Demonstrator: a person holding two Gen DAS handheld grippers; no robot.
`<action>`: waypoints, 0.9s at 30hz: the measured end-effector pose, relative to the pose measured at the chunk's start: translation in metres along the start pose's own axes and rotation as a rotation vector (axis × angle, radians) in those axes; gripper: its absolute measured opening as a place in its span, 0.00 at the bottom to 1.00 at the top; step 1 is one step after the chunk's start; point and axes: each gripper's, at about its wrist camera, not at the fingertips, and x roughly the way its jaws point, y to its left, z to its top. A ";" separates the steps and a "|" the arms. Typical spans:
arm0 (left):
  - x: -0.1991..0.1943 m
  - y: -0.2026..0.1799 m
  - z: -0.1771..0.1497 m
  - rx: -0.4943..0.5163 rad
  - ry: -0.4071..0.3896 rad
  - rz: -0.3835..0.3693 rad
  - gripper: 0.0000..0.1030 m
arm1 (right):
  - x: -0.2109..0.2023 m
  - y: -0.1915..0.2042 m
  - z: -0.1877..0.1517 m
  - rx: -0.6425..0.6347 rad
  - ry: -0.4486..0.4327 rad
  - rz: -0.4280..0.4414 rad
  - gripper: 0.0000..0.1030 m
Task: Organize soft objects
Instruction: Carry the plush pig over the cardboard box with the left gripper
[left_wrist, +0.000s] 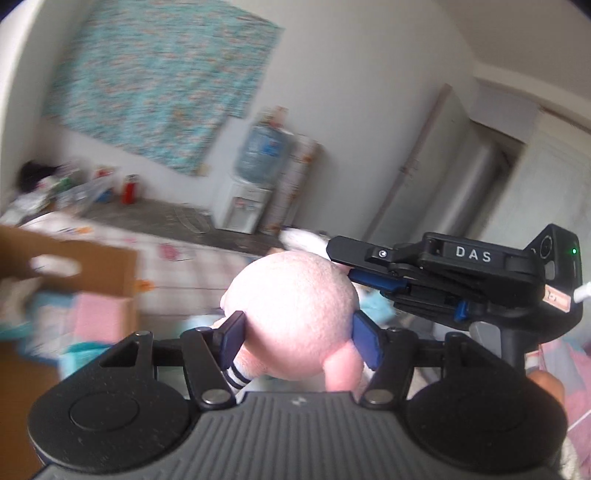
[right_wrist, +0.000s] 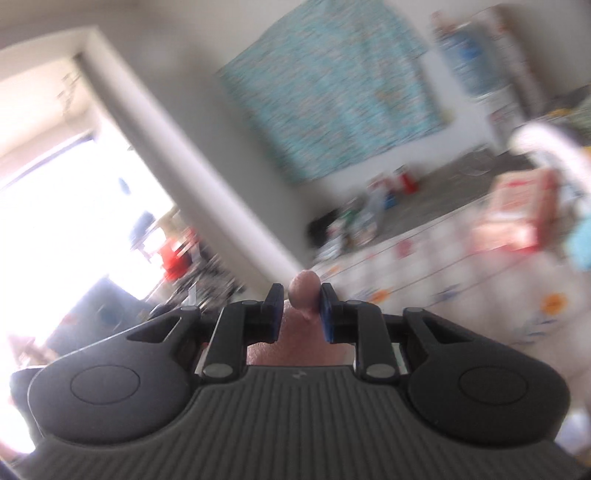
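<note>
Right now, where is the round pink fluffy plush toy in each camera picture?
Left wrist view: the round pink fluffy plush toy sits in the lower middle, squeezed between the left gripper pads.
Right wrist view: only a small pink nub of the toy pokes up at the centre, pinched in the right gripper.
Shared landmark: the teal patterned cloth on the wall, upper left in the left view, upper middle in the right.

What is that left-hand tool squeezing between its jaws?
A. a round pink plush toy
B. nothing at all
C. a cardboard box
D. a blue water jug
A: in the left wrist view the left gripper has its blue pads pressed on both sides of the pink plush toy.
</note>
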 end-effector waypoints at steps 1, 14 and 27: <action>-0.009 0.012 0.000 -0.026 -0.002 0.019 0.61 | 0.012 0.011 -0.003 -0.012 0.029 0.026 0.19; -0.047 0.142 -0.026 -0.320 0.065 0.254 0.61 | 0.171 0.104 -0.082 -0.073 0.408 0.102 0.19; -0.036 0.209 -0.044 -0.452 0.179 0.377 0.64 | 0.285 0.084 -0.118 0.043 0.643 -0.014 0.15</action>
